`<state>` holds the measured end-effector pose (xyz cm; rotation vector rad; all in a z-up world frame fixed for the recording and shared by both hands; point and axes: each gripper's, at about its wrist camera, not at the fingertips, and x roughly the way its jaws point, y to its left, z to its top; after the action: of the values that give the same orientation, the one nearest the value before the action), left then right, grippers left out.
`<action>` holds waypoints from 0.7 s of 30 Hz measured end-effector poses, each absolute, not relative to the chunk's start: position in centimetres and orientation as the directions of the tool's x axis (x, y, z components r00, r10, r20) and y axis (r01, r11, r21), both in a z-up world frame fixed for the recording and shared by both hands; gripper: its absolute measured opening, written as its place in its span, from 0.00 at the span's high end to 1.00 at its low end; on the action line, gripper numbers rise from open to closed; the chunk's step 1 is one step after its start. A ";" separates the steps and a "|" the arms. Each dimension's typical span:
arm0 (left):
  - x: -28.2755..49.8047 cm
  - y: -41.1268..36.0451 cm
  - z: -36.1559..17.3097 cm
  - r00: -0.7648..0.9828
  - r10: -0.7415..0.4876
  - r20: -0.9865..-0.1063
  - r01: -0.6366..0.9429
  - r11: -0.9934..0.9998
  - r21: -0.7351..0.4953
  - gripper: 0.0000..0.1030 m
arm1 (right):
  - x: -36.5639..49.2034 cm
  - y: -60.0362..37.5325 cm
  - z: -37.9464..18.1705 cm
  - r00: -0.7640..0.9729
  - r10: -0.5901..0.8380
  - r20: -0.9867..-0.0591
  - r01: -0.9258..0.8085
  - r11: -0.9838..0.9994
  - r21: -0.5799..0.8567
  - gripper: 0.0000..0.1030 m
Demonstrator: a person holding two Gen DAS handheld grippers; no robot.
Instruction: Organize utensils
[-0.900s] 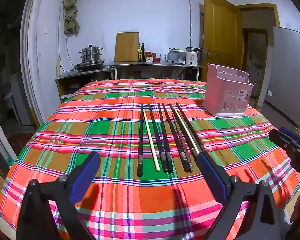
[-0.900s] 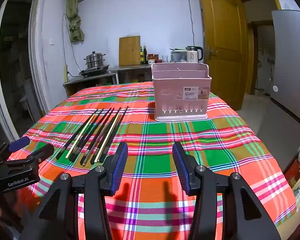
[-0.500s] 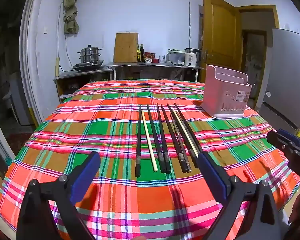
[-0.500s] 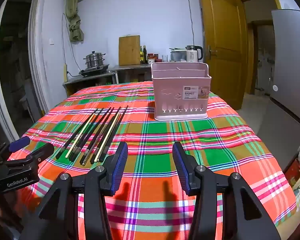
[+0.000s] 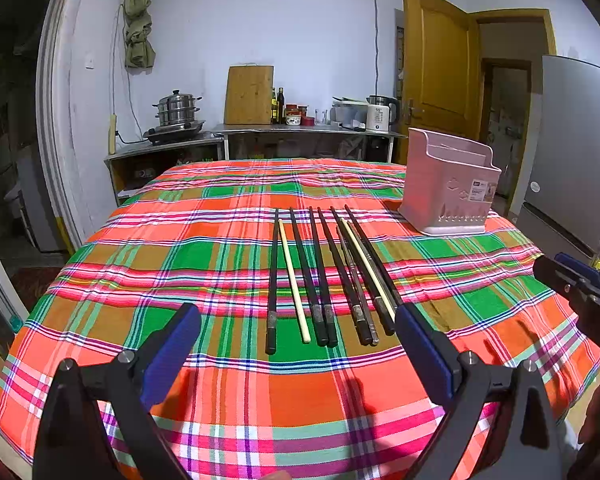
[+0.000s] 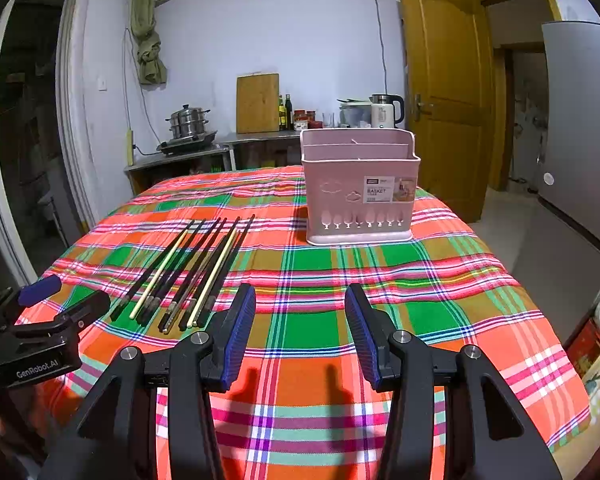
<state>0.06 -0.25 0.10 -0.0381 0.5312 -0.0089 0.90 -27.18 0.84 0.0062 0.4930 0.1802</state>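
Note:
Several chopsticks point(image 5: 324, 276), mostly black with two cream ones, lie side by side on the plaid tablecloth; they also show in the right wrist view point(image 6: 192, 272). A pink utensil basket point(image 5: 448, 188) stands upright to their right, seen again in the right wrist view point(image 6: 358, 190). My left gripper point(image 5: 300, 344) is open wide and empty, just short of the chopsticks' near ends. My right gripper point(image 6: 300, 320) is open and empty, over the cloth in front of the basket, right of the chopsticks.
The table point(image 5: 140, 264) is covered by a red, green and orange plaid cloth. Behind it a counter point(image 5: 300, 128) carries a steamer pot, cutting board, bottles and kettle. A wooden door point(image 6: 444, 92) and a fridge point(image 6: 584, 128) stand to the right.
My left gripper has eased slightly toward the chopsticks. The right gripper has barely moved. Both stay open.

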 end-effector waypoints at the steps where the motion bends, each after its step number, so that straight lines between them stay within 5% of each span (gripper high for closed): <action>1: 0.1 -0.3 0.1 0.862 -0.020 -0.506 0.000 0.999 -0.039 0.04 | 0.9 -27.2 0.9 0.866 0.174 -0.469 -0.171 0.984 0.049 0.54; 21: -0.2 -0.8 0.3 0.870 -0.034 -0.491 0.021 0.999 -0.033 0.04 | 0.8 -27.0 1.0 0.865 0.173 -0.470 -0.173 0.984 0.044 0.54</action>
<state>-0.20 -0.78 0.35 -0.0266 0.5144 -0.0291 0.84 -26.97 1.00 -0.0001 0.4924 0.1815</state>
